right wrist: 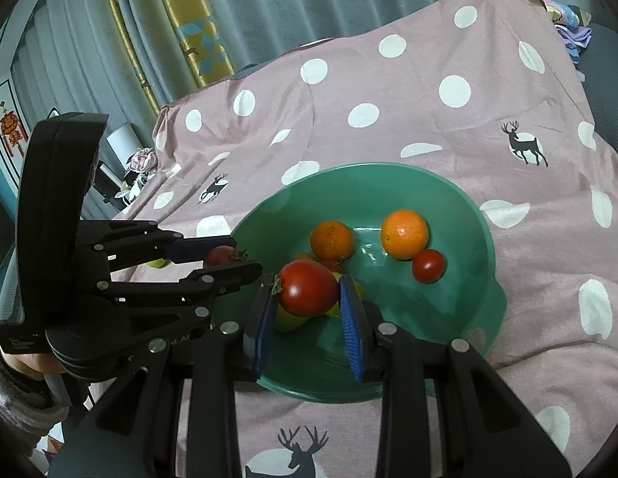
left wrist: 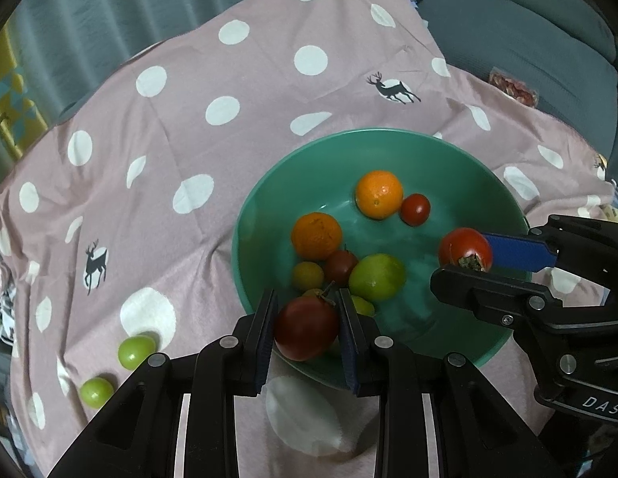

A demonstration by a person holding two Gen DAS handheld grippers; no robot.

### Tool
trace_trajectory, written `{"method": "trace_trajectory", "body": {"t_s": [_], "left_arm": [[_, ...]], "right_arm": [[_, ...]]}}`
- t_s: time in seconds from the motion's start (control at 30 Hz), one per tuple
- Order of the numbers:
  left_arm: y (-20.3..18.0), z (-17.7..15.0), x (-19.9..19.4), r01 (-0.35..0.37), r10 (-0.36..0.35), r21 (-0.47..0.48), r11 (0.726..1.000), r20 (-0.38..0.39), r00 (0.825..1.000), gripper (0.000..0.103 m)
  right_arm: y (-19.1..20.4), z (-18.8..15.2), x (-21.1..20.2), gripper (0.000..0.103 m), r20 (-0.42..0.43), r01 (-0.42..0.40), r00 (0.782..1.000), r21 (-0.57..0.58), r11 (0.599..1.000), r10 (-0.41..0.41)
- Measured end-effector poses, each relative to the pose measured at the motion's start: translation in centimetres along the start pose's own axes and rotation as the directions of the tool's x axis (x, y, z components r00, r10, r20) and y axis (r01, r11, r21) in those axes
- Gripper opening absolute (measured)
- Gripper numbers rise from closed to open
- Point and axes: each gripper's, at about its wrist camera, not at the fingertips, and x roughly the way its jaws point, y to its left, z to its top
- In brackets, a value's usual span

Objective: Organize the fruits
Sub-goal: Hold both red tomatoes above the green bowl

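A teal bowl stands on a pink dotted cloth. My left gripper is shut on a dark red tomato over the bowl's near-left rim. Over the bowl's right side, my right gripper is shut on a bright red tomato. Inside the bowl lie two oranges, a small red tomato, a large green fruit and several smaller fruits, partly hidden by the held tomatoes.
Two small green fruits lie on the cloth to the left of the bowl. A grey cushion lies at the far right, and curtains hang behind. A grey sleeve shows behind the left gripper.
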Motion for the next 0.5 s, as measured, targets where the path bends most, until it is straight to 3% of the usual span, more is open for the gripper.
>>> {"method": "trace_trajectory", "body": {"t_s": [0.5], "left_arm": [[-0.41,0.1,0.32,-0.008,0.008,0.02,1.0,-0.017,1.0,0.03]], "right_arm": [[0.04,-0.01,-0.06,0.032,-0.001,0.006,1.0,0.0,1.0,-0.006]]}}
